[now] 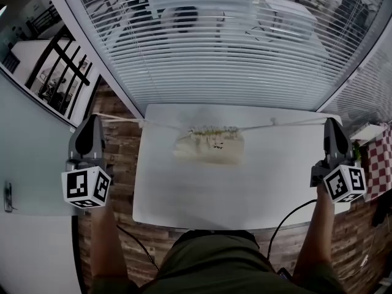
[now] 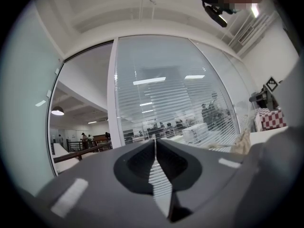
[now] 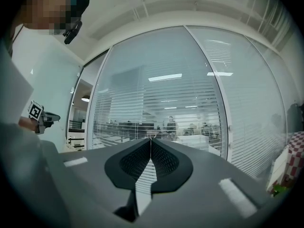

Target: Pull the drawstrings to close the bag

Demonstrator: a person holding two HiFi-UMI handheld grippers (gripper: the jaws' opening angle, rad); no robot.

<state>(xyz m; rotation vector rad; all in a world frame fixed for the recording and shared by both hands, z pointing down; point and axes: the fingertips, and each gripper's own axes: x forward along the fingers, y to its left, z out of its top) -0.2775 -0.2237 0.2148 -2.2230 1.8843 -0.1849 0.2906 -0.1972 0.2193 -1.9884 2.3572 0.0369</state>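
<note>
A beige drawstring bag (image 1: 210, 146) lies on the white table (image 1: 245, 188), its mouth gathered into puckers along the far edge. The left drawstring (image 1: 131, 120) runs taut from the bag to the tip of my left gripper (image 1: 95, 119), which is held beyond the table's left edge with its jaws shut on the cord. On the other side, the right drawstring (image 1: 288, 124) stretches to my right gripper (image 1: 331, 122), also shut on its cord. In the left gripper view the jaws (image 2: 155, 139) meet at the tips and the bag (image 2: 243, 143) shows at right. The right gripper's (image 3: 150, 138) jaws meet too.
A glass wall with white blinds (image 1: 233, 48) stands just beyond the table's far edge. Wood flooring (image 1: 119, 146) shows on either side of the table. A red checked cloth (image 1: 376, 164) lies off to the right. A black cable (image 1: 288, 216) hangs over the near edge.
</note>
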